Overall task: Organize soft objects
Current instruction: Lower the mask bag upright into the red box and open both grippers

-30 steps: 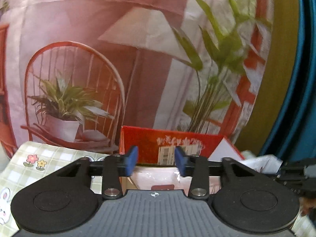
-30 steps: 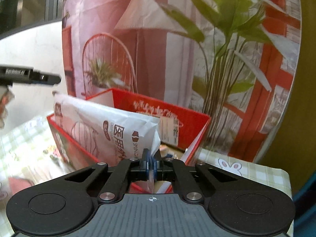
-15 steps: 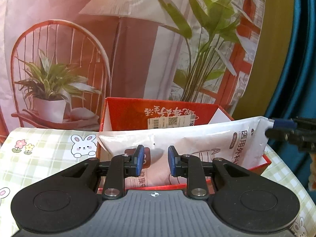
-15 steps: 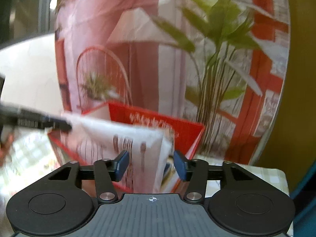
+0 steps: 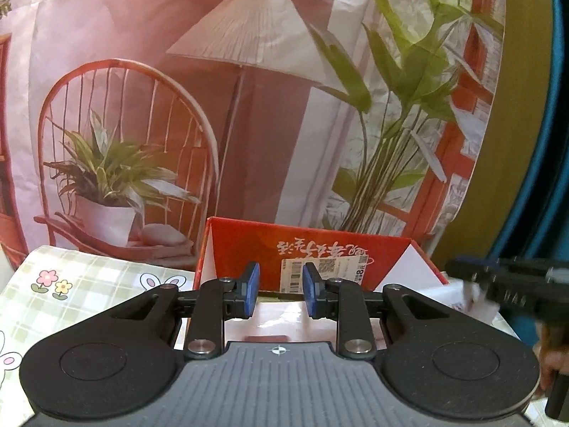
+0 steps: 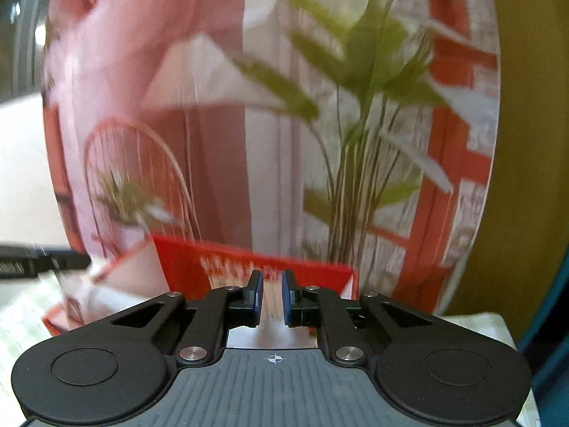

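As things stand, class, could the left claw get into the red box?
Probably yes: the left claw points at the red box, whose top is open, with nothing between them.

Left gripper [image 5: 279, 293]: blue pads parted by moderate gap, nothing pressed between them, pointing slightly downward. Right gripper [image 6: 272, 297]: jaws closing, narrow gap left between pads, nothing gripped, also angled slightly downward; seen blurred at right edge of left wrist view, with part of hand [image 5: 549, 348] below it
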`<state>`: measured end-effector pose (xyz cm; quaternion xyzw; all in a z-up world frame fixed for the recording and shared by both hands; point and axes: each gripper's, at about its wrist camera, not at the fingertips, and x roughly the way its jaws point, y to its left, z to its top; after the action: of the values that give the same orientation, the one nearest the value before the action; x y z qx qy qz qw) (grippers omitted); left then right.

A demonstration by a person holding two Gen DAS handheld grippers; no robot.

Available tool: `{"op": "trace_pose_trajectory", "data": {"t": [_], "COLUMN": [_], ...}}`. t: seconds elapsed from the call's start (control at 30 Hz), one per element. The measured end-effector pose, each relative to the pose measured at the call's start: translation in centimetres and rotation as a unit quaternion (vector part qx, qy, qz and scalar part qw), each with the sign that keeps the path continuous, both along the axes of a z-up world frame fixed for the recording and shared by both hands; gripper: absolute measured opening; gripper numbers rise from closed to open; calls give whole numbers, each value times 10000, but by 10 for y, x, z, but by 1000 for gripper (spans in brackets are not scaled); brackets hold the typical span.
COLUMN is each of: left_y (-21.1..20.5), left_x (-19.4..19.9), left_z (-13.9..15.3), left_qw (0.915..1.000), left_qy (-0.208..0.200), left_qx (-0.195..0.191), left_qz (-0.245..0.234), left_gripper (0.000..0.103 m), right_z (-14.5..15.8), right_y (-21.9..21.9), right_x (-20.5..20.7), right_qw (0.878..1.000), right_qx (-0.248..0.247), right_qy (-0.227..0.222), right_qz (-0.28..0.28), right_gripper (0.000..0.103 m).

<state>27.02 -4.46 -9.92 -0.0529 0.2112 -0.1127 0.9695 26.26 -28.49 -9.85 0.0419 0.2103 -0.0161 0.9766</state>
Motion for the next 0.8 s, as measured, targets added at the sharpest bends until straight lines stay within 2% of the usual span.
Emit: {"op": "trace_pose_trajectory", "data": {"t": [0.13,0.27,0.37,0.43,0.53,0.6,0.7,0.73,0.8], "left_y": [0,-4,-15,-20,-17,-16,-23,-25,-21], "left_x": [2,0,-6,-10,-16,-21,-23,-21,-15], "left_z": [-4,-7,-11,-17,-18,-13,-7,-8,-12], "left_qw": [9999,9998,9984,9972,9981,9986,9967,9962,9972], "left_qy": [2,4,47,90,117,-8,-169,-118,46], "left_qx": [110,184,478,657,544,482,716,800,715], "left_qz": [2,-80,-308,-332,-250,-235,-342,-321,-232], "left_gripper": [28,28,29,29,29,29,29,29,29], "right_z": [-17,-26,-33,-36,-36,-36,-38,-39,-40], "right_y": [11,21,22,26,30,32,39,40,42], "right_x": [1,-7,-13,-17,-21,-23,-26,-27,-29], "right_qw": [9986,9968,9968,9966,9963,9960,9952,9950,9947], "right_qx": [-20,-214,-187,-335,-385,-414,-603,-652,-709], "right_qy": [491,706,730,688,666,669,638,623,611], "right_qz": [210,315,280,303,383,412,425,424,428], "right_gripper": [7,7,7,7,8,10,11,11,12]}}
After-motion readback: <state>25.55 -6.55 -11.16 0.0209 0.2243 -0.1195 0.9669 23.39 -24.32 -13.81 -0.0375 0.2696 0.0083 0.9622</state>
